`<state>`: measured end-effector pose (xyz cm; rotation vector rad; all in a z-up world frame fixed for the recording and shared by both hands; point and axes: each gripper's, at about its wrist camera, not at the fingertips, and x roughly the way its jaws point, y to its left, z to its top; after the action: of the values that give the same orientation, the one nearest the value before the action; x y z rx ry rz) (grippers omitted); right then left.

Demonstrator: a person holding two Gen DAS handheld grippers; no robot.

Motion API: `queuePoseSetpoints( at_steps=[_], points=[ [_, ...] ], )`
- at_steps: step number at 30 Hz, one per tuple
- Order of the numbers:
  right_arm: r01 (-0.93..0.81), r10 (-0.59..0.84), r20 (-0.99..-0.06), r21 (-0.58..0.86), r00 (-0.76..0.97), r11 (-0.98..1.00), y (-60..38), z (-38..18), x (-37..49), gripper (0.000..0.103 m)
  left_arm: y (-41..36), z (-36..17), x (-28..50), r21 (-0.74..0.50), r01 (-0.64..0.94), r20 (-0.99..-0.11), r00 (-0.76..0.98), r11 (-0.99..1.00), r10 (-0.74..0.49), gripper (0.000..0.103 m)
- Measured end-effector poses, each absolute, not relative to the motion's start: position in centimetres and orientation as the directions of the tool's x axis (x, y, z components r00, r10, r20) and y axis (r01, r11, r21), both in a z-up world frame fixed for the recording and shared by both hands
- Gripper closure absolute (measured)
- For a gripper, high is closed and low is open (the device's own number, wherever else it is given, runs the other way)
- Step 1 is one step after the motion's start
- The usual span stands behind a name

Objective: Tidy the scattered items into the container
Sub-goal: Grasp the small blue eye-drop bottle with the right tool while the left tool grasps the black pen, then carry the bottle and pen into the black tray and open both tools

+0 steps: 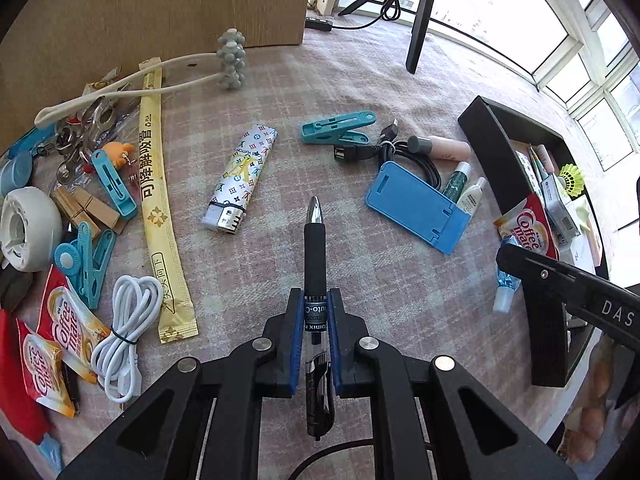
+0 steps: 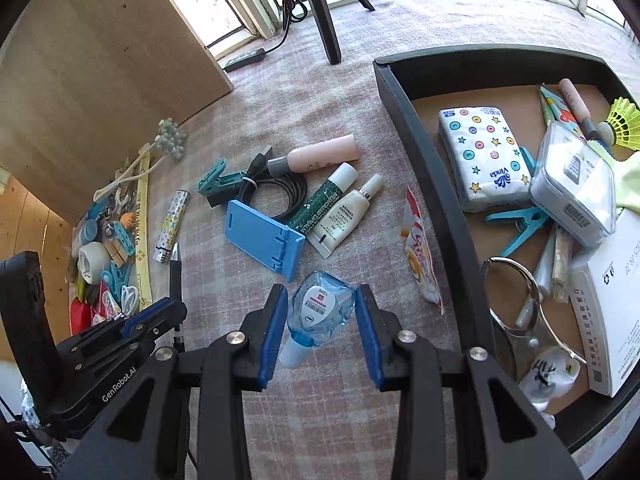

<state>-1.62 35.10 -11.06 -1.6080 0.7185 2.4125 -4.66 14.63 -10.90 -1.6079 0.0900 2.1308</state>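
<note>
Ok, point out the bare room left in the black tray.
Bare floor in the black tray lies along its near-left wall, between the tissue pack and the metal clip. The right side is crowded around the clear box and white box.

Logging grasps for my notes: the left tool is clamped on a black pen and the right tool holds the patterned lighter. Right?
Partly. The left tool does clamp the black pen. The right tool holds a small blue bottle, not the patterned lighter, which lies on the cloth; the right wrist view shows it.
</note>
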Motion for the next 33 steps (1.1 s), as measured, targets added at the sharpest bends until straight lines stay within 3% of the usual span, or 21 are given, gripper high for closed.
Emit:
queuePoseSetpoints(
  at_steps=[6, 17, 25, 27, 28, 29, 33],
  points=[
    [-0.385, -0.108, -0.881, 0.308, -0.460, -0.870, 37.5, -8.0, 0.1, 0.069, 17.0, -6.9, -3.3, -0.257, -0.458, -0.897, -0.214, -0.851, 0.386, 0.093],
    [-0.521, 0.072, -0.867, 0.227, -0.493, -0.823, 47.3, -4.3, 5.9, 0.069, 30.8, -3.0, -2.6, -0.331, -0.616, -0.846, -0.141, -0.715, 0.514, 0.093],
    [-0.642, 0.202, -0.866, 0.165, -0.458, -0.749, 55.1, -3.5, 9.8, 0.069, 39.6, -1.5, 0.0, -0.330, -0.692, -0.834, -0.104, -0.642, 0.542, 0.092],
    [-0.638, 0.205, -0.866, 0.158, -0.457, -0.754, 55.9, -3.4, 10.0, 0.068, 41.0, -1.5, 0.4, -0.305, -0.697, -0.844, -0.118, -0.649, 0.523, 0.076],
    [-0.645, 0.216, -0.868, 0.146, -0.448, -0.750, 56.2, -3.3, 10.0, 0.062, 41.2, -1.5, 0.4, -0.298, -0.691, -0.849, -0.124, -0.658, 0.514, 0.052],
    [-0.648, 0.223, -0.864, 0.146, -0.451, -0.748, 56.3, -3.2, 10.2, 0.056, 41.2, -1.4, 0.4, -0.302, -0.687, -0.843, -0.132, -0.661, 0.521, 0.045],
    [-0.620, 0.224, -0.847, 0.150, -0.483, -0.770, 55.6, -2.7, 9.9, 0.054, 40.3, -1.6, -0.2, -0.272, -0.680, -0.849, -0.163, -0.680, 0.503, 0.045]
  ],
)
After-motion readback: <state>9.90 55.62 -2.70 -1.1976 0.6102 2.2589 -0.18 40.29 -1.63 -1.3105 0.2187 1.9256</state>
